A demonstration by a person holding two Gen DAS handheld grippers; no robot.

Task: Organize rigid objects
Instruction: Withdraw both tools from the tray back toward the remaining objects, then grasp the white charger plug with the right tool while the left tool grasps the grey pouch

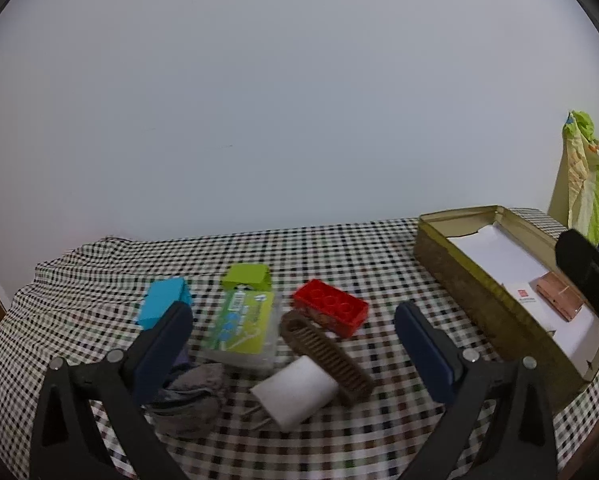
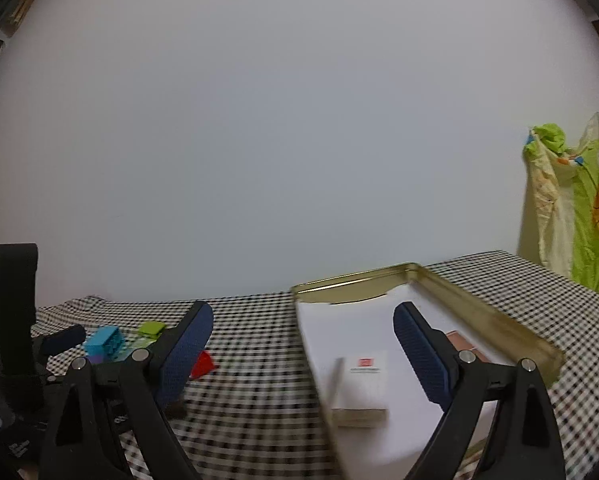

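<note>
Left gripper: jaws spread wide, nothing between the pads, held over the checkered tablecloth. Right gripper: jaws likewise wide apart and empty, held over the near part of the gold tin box.

Writing: the small white box inside the tin carries a red square mark with a line of print under it, too blurred to read. The clear plastic case shows a green printed card with a barcode-like strip; its text cannot be made out.

Left wrist view, near to far. Nearest, a grey crumpled cloth lies under the left finger. Just right of it a white cylinder lies on its side, touching a brown comb that runs diagonally between the fingers. Beyond these, the clear plastic case sits between the fingers, left of centre. The red toy brick lies just behind the comb's far end. A blue block stands behind the left fingertip, and a green block stands at the far end of the case.

The tin lies at the right, open, lined in white, well apart from the loose pile. It holds the white box and a copper-coloured flat box beside it. A green patterned fabric hangs at the far right.
</note>
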